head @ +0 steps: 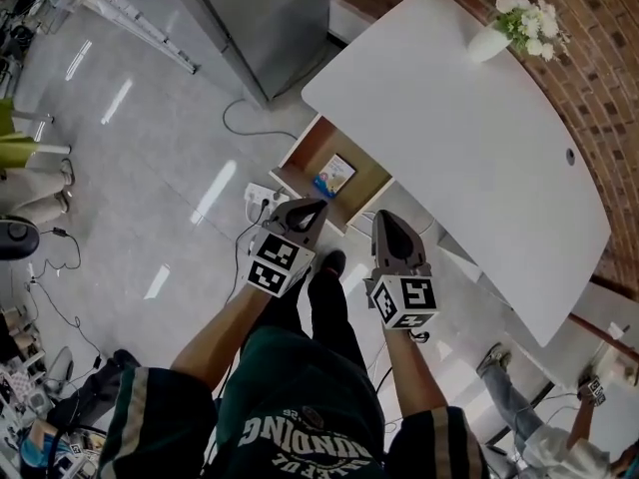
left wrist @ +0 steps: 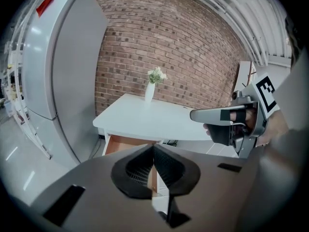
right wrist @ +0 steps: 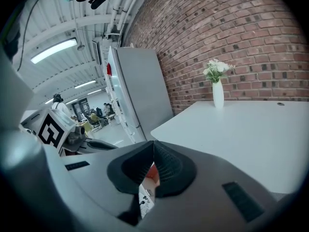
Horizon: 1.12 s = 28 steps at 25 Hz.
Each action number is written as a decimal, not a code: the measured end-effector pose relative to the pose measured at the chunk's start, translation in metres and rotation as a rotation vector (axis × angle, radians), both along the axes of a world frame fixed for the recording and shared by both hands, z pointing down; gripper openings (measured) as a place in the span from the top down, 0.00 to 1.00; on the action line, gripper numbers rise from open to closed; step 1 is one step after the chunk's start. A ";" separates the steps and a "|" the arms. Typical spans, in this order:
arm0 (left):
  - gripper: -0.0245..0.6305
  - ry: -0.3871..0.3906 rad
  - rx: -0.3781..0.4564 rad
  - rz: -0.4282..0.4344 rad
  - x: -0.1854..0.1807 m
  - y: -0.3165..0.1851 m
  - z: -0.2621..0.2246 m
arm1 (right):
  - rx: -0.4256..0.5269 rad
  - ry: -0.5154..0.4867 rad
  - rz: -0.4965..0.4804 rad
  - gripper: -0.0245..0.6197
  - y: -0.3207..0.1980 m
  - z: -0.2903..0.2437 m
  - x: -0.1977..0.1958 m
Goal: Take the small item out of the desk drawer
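Closest to the head camera is the person's dark green shirt [head: 300, 432], with both bare forearms reaching forward from it over a pale, glossy floor [head: 150, 148]. Beyond them stands a long white desk [head: 469, 138] against a brick wall [head: 599, 98], and a tall grey cabinet [head: 265, 18] stands off its left end. Under the desk's left end a wooden drawer [head: 312, 153] is pulled out, and the small item [head: 334, 175], a flat blue-and-white packet, lies on the drawer's floor near the middle, untouched. The left gripper [head: 319, 206] and the right gripper [head: 385, 218] are held side by side in front of the drawer and apart from it, their tips pointing toward the desk. In each gripper's own view the two ridged black pads meet at the tip, so both pairs of jaws are closed together with nothing between them. A white power strip [head: 258, 200] with cables lies on the floor just left of the drawer. At the desk's far end stands a white vase [head: 489, 44] of white flowers.
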<state>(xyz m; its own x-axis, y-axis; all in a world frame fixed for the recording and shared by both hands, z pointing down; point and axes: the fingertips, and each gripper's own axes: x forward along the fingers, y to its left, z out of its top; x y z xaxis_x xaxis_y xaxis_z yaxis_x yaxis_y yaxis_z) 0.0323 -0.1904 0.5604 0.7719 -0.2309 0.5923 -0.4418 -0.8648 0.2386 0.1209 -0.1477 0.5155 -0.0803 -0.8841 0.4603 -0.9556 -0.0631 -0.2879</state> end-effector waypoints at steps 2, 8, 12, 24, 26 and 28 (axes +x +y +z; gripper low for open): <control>0.94 -0.003 -0.009 -0.013 0.001 -0.003 0.008 | -0.008 -0.001 0.006 0.92 0.001 0.007 0.000; 0.94 -0.027 -0.020 -0.009 0.002 -0.011 0.037 | -0.039 -0.007 0.003 0.92 0.003 0.031 -0.009; 0.94 -0.055 -0.014 0.013 0.007 -0.017 0.058 | -0.051 -0.009 0.011 0.92 0.001 0.044 -0.008; 0.93 -0.074 -0.026 0.024 0.021 -0.031 0.111 | -0.091 -0.016 0.029 0.92 0.000 0.082 -0.006; 0.93 -0.082 -0.028 0.037 0.024 -0.031 0.120 | -0.094 -0.014 0.030 0.92 0.001 0.088 -0.006; 0.93 -0.095 -0.024 0.051 0.025 -0.032 0.130 | -0.097 -0.015 0.038 0.92 0.000 0.094 -0.006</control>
<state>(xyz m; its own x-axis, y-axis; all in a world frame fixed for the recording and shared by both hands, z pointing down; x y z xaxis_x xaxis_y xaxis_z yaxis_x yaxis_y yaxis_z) 0.0576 -0.2229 0.6901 0.7225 -0.1774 0.6682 -0.4189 -0.8812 0.2190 0.1153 -0.1477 0.6098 -0.0546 -0.8381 0.5428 -0.9477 -0.1278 -0.2926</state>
